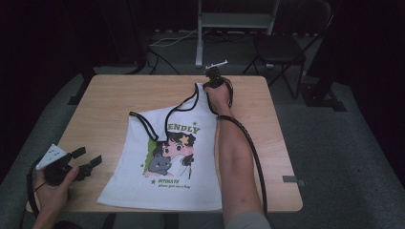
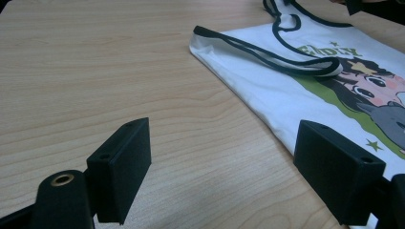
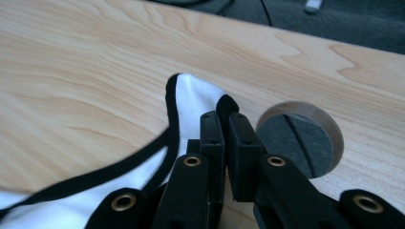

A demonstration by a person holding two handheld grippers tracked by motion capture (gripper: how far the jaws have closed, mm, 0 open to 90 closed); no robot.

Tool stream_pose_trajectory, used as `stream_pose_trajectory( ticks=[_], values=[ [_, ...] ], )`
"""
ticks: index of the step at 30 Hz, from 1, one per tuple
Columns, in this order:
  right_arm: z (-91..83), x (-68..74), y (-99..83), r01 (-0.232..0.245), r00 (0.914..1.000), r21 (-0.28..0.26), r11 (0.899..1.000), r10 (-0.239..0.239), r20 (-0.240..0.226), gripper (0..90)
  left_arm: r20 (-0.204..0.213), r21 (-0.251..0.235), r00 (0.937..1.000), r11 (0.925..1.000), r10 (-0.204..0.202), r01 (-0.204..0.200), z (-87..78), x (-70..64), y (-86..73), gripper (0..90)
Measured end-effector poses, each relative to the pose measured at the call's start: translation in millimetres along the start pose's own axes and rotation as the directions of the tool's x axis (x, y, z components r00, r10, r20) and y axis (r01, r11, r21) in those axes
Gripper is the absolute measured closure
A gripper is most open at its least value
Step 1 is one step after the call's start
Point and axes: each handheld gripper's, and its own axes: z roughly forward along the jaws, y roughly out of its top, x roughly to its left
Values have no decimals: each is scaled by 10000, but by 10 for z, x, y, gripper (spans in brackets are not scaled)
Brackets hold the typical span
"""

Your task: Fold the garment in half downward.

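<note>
My left gripper (image 2: 222, 167) hovers low over the counter (image 2: 95, 71), jaws wide apart, nothing between. White tank top (image 2: 286, 90) with black trim lies flat to the right, near the right jaw.

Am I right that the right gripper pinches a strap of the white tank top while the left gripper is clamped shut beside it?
Not quite. The left gripper is open, its jaws wide apart over bare table, as the left gripper view shows. The right gripper does pinch the white tank top by its strap.
</note>
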Motion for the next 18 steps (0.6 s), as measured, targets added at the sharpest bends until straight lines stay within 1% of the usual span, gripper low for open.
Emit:
stream_pose_trajectory(
  ticks=[1, 5, 6, 7, 8, 9, 11, 14, 16, 18],
  values=[
    [-20, -4, -3, -58, 9999, -76, 10000, 57, -95, 870, 5, 13, 10000, 10000, -7, 7, 0, 0, 1, 201],
    [-111, 10, -21, 51, 9996, -158, 9999, -56, -286, 871, -15, 13, 10000, 10000, -24, 24, -1, -4, -1, 201],
    [-138, 16, -25, 65, 9992, -244, 9997, -75, -405, 871, -25, -7, 10000, 10000, -25, 25, -3, -7, -2, 201],
    [-171, 20, -34, -54, 9982, -366, 9993, 32, -598, 871, -17, 2, 10000, 10000, -22, 22, -3, -9, -3, 201],
    [-203, 30, -42, -88, 9976, -459, 9989, 56, -695, 871, -17, 32, 10000, 10000, -12, 12, -3, -11, -3, 201],
    [-238, 42, -57, -39, 9966, -524, 9986, -4, -826, 871, -19, 32, 10000, 10000, -4, 4, -3, -12, -2, 201],
    [-286, 69, -74, 66, 9959, -566, 9984, -116, -892, 871, -27, 17, 10000, 10000, -26, 26, -3, -13, -3, 201],
    [-380, 96, -108, -25, 9933, -890, 9960, -79, -1155, 870, -20, 22, 10000, 10000, -28, 28, -5, -7, -2, 201],
    [-424, 130, -131, 82, 9922, -938, 9956, -197, -1227, 870, -12, 21, 10000, 10000, -63, 63, -6, -5, -3, 201],
    [-465, 167, -157, 35, 9909, -1034, 9946, -173, -1333, 869, -13, 17, 10000, 10000, -69, 69, -7, -4, -3, 201]
  ],
)
